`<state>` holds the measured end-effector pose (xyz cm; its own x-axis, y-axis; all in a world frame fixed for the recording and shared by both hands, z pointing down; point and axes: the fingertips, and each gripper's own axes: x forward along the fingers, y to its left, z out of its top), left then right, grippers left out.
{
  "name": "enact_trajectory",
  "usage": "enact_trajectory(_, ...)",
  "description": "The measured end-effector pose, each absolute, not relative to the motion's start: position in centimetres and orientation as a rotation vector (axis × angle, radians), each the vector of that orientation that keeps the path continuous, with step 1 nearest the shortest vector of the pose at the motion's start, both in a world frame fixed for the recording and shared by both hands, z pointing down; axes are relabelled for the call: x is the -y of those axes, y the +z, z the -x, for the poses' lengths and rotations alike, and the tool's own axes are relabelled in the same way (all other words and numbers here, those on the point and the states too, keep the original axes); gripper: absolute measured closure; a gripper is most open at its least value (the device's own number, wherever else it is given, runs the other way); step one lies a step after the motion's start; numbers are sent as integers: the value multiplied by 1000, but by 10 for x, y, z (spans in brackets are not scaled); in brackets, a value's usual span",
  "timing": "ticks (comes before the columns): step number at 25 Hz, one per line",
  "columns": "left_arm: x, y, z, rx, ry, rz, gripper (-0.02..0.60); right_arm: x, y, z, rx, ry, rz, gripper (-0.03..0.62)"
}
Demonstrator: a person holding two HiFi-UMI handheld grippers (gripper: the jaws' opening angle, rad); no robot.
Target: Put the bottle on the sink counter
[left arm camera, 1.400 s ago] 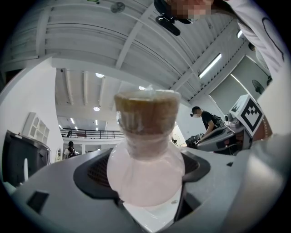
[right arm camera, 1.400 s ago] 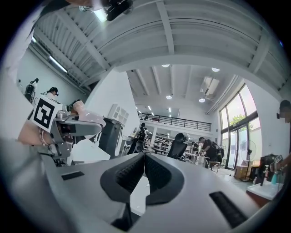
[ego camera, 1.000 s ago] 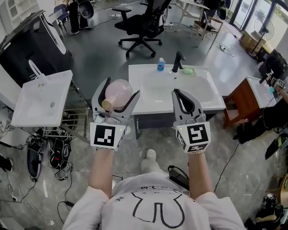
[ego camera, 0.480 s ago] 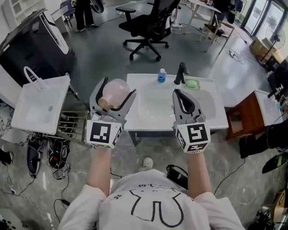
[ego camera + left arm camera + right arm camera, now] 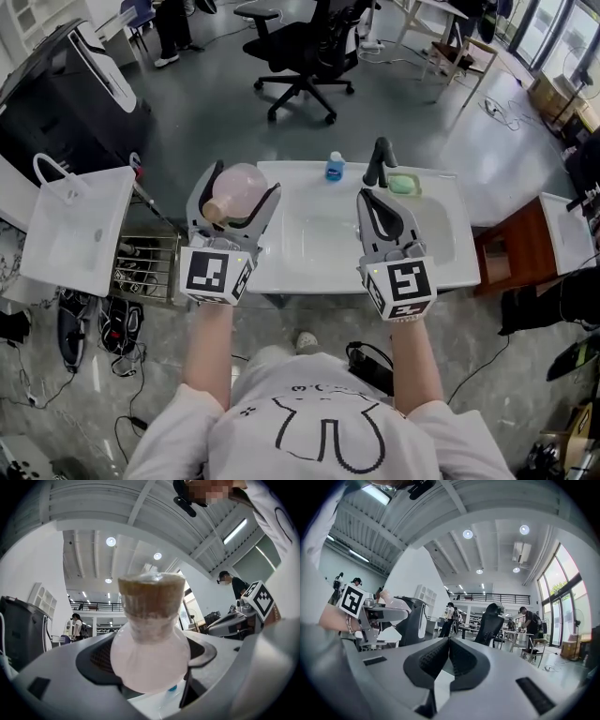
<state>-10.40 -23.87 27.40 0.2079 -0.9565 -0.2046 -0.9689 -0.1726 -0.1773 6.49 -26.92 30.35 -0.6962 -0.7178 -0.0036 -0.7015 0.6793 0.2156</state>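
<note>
Left gripper [image 5: 243, 180] clamps the round pink bottle [image 5: 234, 193] by its body, tan-capped neck toward the person, held above the left edge of the sink counter [image 5: 281, 270]. Right gripper [image 5: 367, 197], jaws pressed together and empty, hangs over the counter's front edge.

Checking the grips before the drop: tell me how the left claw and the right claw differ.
The left claw is shut on a pink bottle; the right claw is shut on nothing. In the head view the left claw shows at the left edge of the sink, the right claw before its basin. Both are grey and point forward.
</note>
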Motion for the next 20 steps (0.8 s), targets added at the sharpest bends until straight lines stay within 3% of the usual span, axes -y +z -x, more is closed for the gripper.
enact_trajectory(20,337,378,132,-1752,-40,2522,175,331,376,-21,2653,-93,-1233,565)
